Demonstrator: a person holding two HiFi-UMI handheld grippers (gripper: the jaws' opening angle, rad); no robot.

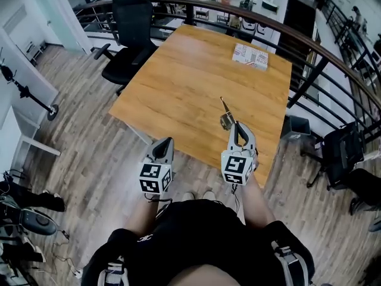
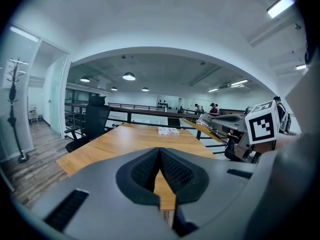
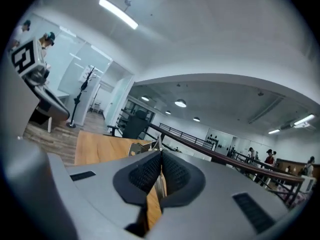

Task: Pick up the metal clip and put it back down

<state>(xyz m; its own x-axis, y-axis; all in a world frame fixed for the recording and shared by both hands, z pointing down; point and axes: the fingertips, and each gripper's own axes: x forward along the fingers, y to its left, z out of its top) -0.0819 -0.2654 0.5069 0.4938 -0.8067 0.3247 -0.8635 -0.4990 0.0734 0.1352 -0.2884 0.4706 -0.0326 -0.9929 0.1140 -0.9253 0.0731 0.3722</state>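
The metal clip (image 1: 225, 119), a small silvery piece with a thin arm pointing away from me, is held just above the wooden table (image 1: 190, 82) near its front edge. My right gripper (image 1: 240, 127) is shut on it. In the right gripper view the clip (image 3: 150, 146) pokes out past the closed pads of that gripper (image 3: 161, 156). My left gripper (image 1: 164, 143) hovers off the table's front-left edge. Its pads meet at the tips with nothing between them (image 2: 160, 154). The right gripper's marker cube (image 2: 262, 125) shows at the right of the left gripper view.
A flat patterned box (image 1: 250, 56) lies at the table's far right. A black office chair (image 1: 128, 34) stands at the far left corner. A dark railing (image 1: 333, 52) curves behind and to the right of the table. Wooden floor lies below my grippers.
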